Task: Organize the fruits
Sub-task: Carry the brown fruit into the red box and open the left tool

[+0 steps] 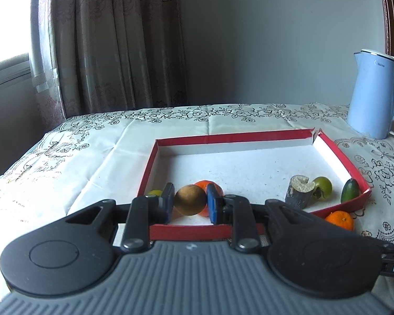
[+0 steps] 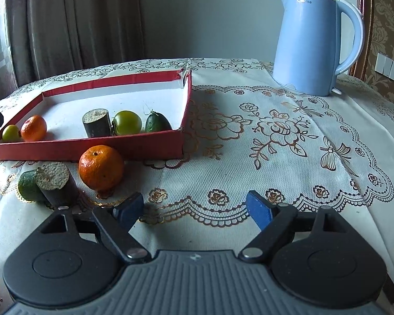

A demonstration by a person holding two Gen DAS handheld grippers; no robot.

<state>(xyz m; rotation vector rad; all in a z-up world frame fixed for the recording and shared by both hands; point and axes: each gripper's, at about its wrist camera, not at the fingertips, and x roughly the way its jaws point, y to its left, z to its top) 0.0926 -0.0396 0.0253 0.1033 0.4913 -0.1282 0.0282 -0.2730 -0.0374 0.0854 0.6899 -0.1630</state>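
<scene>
The left claw (image 1: 190, 200) is clamped on a round, dull brown fruit (image 1: 190, 200) with a matte, slightly mottled skin, its blue pads (image 1: 212, 204) pressing both sides. The fruit hangs above the near edge of a shallow red cardboard tray with a white inside (image 1: 249, 137) that lies on the counter (image 1: 92, 162), which is covered by a white lace-patterned cloth.

In the tray lie a small yellow-green fruit (image 2: 11, 133), a glossy orange mandarin (image 2: 34, 127), a short dark sugarcane stub with a pale cut end (image 2: 96, 122), a round green tomato-like fruit (image 2: 126, 122) and a small dark green cucumber piece (image 2: 157, 123). Just outside the tray's near wall sit a larger orange mandarin (image 2: 101, 167), a second dark sugarcane stub (image 2: 56, 183) and a green fruit (image 2: 28, 186) touching it.

The right claw (image 2: 194, 211) stands apart with nothing between its pads, over bare cloth.

A pale blue electric kettle (image 2: 312, 44) stands at the back right; its side reads "Midea".
</scene>
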